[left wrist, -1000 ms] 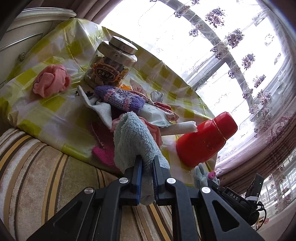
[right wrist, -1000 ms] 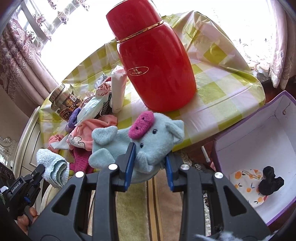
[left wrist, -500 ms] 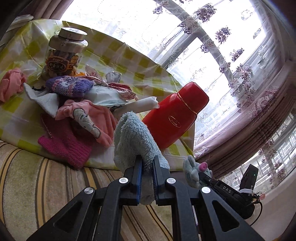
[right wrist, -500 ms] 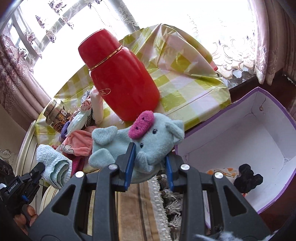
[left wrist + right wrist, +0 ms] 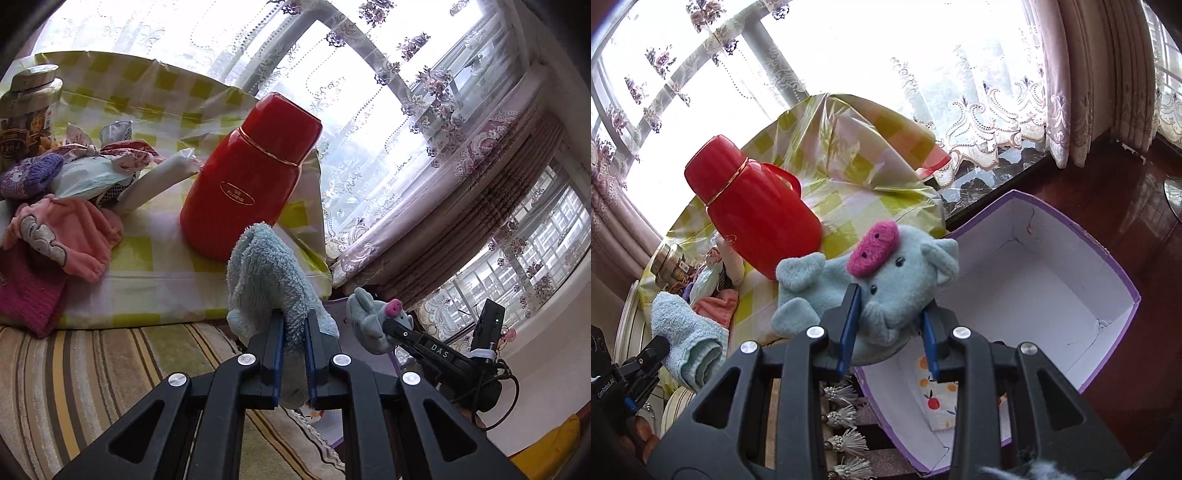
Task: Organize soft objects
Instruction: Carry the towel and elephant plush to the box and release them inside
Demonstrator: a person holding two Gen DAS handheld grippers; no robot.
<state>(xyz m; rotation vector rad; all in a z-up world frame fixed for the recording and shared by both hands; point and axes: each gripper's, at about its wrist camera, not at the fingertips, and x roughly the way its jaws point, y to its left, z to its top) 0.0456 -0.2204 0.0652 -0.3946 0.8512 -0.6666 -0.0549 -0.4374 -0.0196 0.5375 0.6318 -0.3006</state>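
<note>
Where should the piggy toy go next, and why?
Probably forward and down over the purple box, then let go. The right gripper is shut on the plush pig, the open box lies just beyond it with bare floor inside, and a printed cloth already rests there.

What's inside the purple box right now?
The purple box holds a fruit-print cloth on its white floor. The plush toy and right tool cover the near corner, so more may be hidden.
</note>
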